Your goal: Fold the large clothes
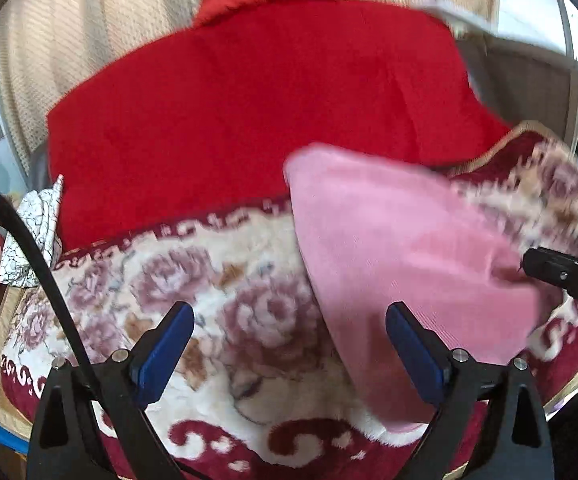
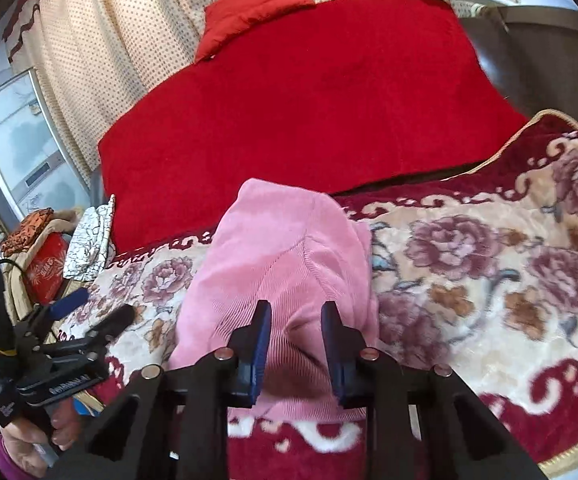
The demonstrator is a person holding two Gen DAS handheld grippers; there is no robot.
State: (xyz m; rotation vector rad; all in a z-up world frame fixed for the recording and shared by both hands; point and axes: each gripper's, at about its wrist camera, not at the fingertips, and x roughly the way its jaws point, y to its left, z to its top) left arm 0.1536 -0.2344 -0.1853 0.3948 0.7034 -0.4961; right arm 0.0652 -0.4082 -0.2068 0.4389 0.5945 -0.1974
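Evidently the right tongs [image 2: 295, 322] have a bunch of the pink ribbed garment [image 2: 289, 264] between their blue pads [image 2: 263, 344], the jaws narrowed on the cloth but not fully together, while the left tongs [image 1: 289, 320] hover wide open above the floral blanket [image 1: 193, 300] with nothing in them. The garment lies on that blanket at the near part of the bed, its far end reaching toward the plain red quilt [image 2: 309, 100] — a red pillow [image 2: 253, 4] sits beyond that, against the dotted curtain [image 2: 129, 40]. To do this fold well, I'd say the held edge should be carried over low and evenly, and the open left tongs ought to catch the opposite corner or pin the body of the cloth so it does not drag across the plush blanket. Letting the knit sag in the middle would likely leave a crooked crease. The garment itself is a soft pink knit with fine vertical ribs and a raised seam running diagonally; it looks already doubled into a long narrow shape, a little rumpled near the grip. From the left wrist view it is blurred, with the right tongs at its edge.
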